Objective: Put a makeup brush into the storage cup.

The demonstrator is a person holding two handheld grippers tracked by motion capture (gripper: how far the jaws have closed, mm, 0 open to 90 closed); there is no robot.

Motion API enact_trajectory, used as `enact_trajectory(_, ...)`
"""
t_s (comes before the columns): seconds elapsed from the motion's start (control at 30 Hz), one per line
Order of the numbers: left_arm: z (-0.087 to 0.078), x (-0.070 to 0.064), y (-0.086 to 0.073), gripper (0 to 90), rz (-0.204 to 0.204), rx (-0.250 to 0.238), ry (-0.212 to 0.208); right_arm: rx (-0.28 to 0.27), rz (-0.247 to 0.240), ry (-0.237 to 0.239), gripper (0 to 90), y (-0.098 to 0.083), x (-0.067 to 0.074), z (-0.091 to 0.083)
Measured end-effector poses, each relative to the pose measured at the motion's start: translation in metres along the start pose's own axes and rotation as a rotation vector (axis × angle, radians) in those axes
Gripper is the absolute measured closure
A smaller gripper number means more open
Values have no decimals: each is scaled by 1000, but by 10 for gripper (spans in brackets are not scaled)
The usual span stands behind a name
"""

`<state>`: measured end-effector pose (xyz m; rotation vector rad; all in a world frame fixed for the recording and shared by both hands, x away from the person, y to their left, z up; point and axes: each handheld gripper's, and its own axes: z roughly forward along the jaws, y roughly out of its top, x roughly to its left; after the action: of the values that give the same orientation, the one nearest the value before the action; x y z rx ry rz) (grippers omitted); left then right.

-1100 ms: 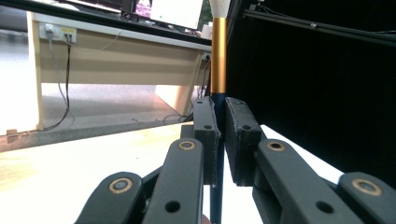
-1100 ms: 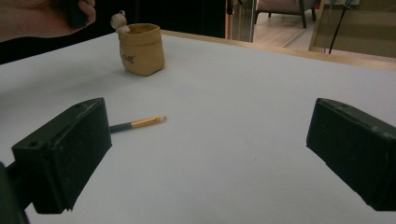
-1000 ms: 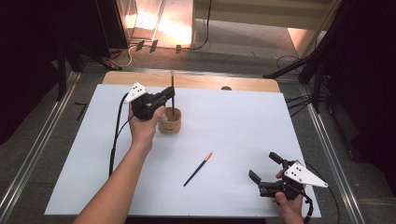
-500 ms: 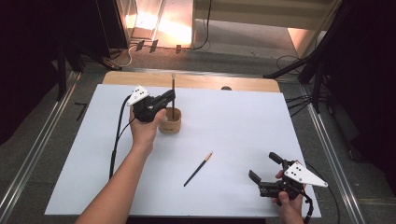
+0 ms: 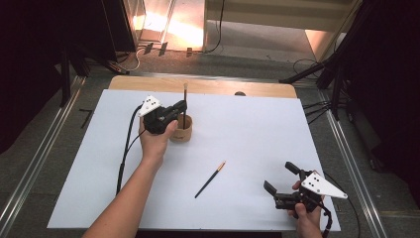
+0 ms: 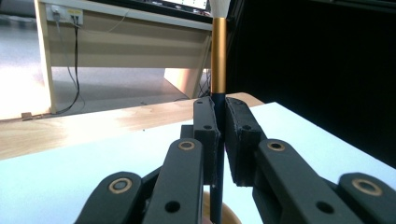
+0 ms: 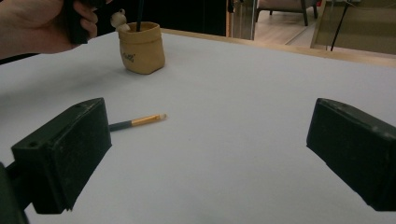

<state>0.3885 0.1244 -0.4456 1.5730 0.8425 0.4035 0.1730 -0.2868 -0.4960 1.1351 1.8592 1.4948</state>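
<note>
High view first: a big white table sheet (image 5: pixel 247 129) is laid out, with a small tan fabric pot (image 5: pixel 182 133) standing at the far left of it. A dark-handled brush with a gold ferrule (image 5: pixel 184 101) is held upright over that pot, clamped tight in the left gripper (image 5: pixel 179 110), its lower end seemingly already down in the pot. So the drop-in step looks nearly done; letting go is probably called for next. A second thin brush (image 5: pixel 210 179) is lying flat mid-sheet, to be fetched after. The right gripper (image 5: pixel 281 177) is parked near the front edge, jaws spread wide, nothing held.
</note>
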Motion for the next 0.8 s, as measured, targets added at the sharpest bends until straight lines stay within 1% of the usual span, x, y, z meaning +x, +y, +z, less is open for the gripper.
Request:
enact_trajectory(0.13,-1,-1,-1,845,11,4,5,1,0,-2,2,0,0,1)
enact_trajectory(0.2,-1,-2,-1,845,29,11,7,3,3,2,2,0,1,1)
enact_trajectory(0.4,-1,-6,-2,844,60,33,16,4,-1,0,2,0,1,2)
enact_trajectory(0.5,-1,-6,-3,836,57,37,28,5,3,0,2,0,1,1)
enact_trajectory(0.67,-1,-7,-4,814,71,43,27,7,11,1,2,0,1,1)
enact_trajectory(0.7,-2,-7,-4,808,73,46,28,2,6,-2,2,0,0,1)
enact_trajectory(0.8,-3,-8,-4,792,67,35,23,2,2,0,2,0,0,1)
